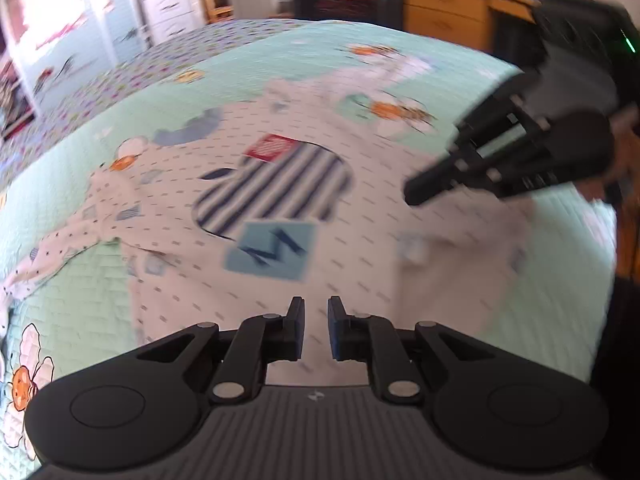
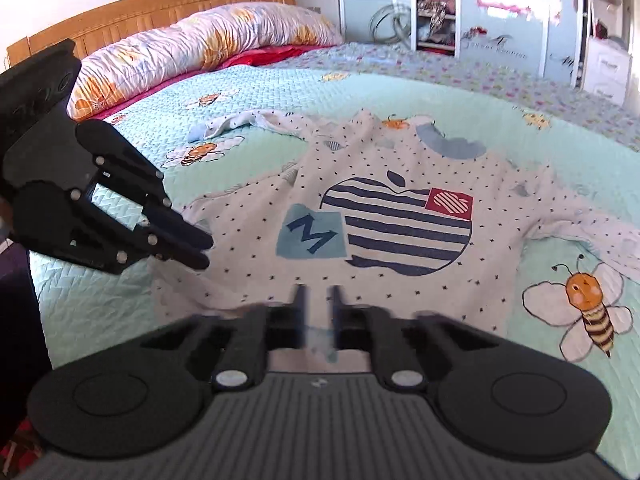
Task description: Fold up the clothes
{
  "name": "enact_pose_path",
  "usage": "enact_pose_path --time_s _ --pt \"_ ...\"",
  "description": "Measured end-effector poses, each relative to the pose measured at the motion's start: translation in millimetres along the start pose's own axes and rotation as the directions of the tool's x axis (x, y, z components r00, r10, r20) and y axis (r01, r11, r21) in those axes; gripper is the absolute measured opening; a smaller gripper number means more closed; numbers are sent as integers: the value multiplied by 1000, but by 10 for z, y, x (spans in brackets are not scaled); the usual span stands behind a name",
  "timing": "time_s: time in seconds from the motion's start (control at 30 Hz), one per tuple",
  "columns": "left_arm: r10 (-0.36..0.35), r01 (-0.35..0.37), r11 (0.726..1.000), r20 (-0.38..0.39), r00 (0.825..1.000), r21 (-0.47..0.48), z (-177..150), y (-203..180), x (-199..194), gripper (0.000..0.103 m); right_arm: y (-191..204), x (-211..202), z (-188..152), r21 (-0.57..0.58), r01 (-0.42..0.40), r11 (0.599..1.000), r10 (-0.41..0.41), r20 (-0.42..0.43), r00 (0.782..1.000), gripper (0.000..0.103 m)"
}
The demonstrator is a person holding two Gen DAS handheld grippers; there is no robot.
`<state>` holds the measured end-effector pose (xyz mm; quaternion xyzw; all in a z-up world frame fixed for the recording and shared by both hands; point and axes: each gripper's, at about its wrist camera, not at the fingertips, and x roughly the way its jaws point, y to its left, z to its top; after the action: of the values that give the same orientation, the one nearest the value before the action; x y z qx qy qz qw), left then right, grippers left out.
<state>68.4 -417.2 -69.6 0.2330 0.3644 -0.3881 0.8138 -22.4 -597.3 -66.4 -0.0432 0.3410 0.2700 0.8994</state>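
Note:
A white dotted long-sleeve shirt [image 2: 400,280] with a striped apple print lies spread face up on the bed; it also shows in the left wrist view [image 1: 240,248]. My left gripper [image 1: 316,320] hovers over the shirt's hem with a narrow gap between its jaws and nothing in it; it also shows in the right wrist view [image 2: 200,250] at the hem's left corner. My right gripper [image 2: 318,308] has a narrow gap with the hem fabric between the fingers. In the left wrist view the right gripper [image 1: 416,194] lifts the hem's right corner.
The bed is covered by a mint quilt [image 2: 240,92] with bee prints. A long floral pillow [image 2: 200,52] and a wooden headboard [image 2: 160,8] lie at the far side. A wardrobe [image 2: 500,12] and wooden drawers [image 1: 448,12] stand beyond the bed.

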Motion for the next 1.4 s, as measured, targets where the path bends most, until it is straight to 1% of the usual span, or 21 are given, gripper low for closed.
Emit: enact_pose_path --time_s 0.13,0.2,0.27,0.33,0.4,0.47,0.53,0.57,0.63,0.7,0.73,0.8,0.87,0.93,1.0,1.03,1.17,1.23,1.3,1.37,1.4 --pt "-57 54 993 -24 998 -104 170 385 236 13 -305 371 149 64 -52 997 54 -34 998 0" --pt "-83 77 990 -51 995 -121 253 582 452 13 -551 688 198 76 -43 996 50 -97 994 0" --pt "-74 62 981 -57 996 -182 374 868 678 11 -881 980 274 109 -45 993 58 -121 991 0" --pt "-48 37 964 -39 998 -265 530 1188 830 3 -1307 1177 424 213 -64 975 79 -60 995 0" --pt "-19 9 939 -24 1000 -344 683 1504 979 3 -1666 1332 567 296 7 955 -1 -22 1000 0" --pt "112 -116 932 -33 993 -344 756 1655 1039 3 -1977 1453 689 381 60 923 -69 10 998 0" --pt "197 -201 915 -49 979 -351 745 1682 981 3 -1968 1401 727 405 91 910 -123 54 991 0" --pt "144 -134 928 1 990 -347 705 1642 869 3 -1932 1362 735 410 81 909 -123 78 989 5" --pt "-17 37 941 64 998 -338 603 1512 677 7 -1673 1224 682 359 -80 930 39 120 992 5" --pt "-156 172 938 76 985 -302 508 1375 617 14 -1348 1182 576 252 -213 944 208 48 977 5" --pt "-144 153 937 51 988 -313 506 1393 722 14 -1231 1191 539 213 -267 940 271 11 963 5" --pt "-122 116 935 3 993 -334 503 1436 932 7 -1265 1379 558 200 -284 938 296 -32 955 1" --pt "-103 107 913 30 994 -393 666 1701 1149 3 -1340 1575 604 203 -290 935 308 -61 950 0" --pt "-9 22 894 32 999 -448 886 1967 1352 3 -1672 1805 846 271 -144 952 153 -10 988 0" --pt "127 -105 866 13 992 -490 1048 2139 1474 3 -1915 1951 1034 333 -30 942 19 38 999 0" --pt "182 -153 848 7 983 -507 1112 2202 1508 3 -1893 1874 995 331 -34 943 25 33 999 0" --pt "219 -161 862 67 973 -480 1111 2031 1215 5 -1806 1568 836 321 -51 946 49 16 999 6" --pt "115 -43 888 131 985 -457 1011 1898 1038 6 -1762 1414 756 316 -60 947 61 7 998 6" --pt "-62 118 897 142 988 -426 935 1776 1023 12 -1718 1261 677 311 -69 948 73 -2 997 7" --pt "-131 155 895 85 988 -419 921 1693 1191 13 -1674 1107 597 307 -77 949 85 -11 996 6" --pt "-109 132 893 78 991 -429 959 1738 1299 13 -1697 1073 579 313 -78 947 87 -15 996 4"
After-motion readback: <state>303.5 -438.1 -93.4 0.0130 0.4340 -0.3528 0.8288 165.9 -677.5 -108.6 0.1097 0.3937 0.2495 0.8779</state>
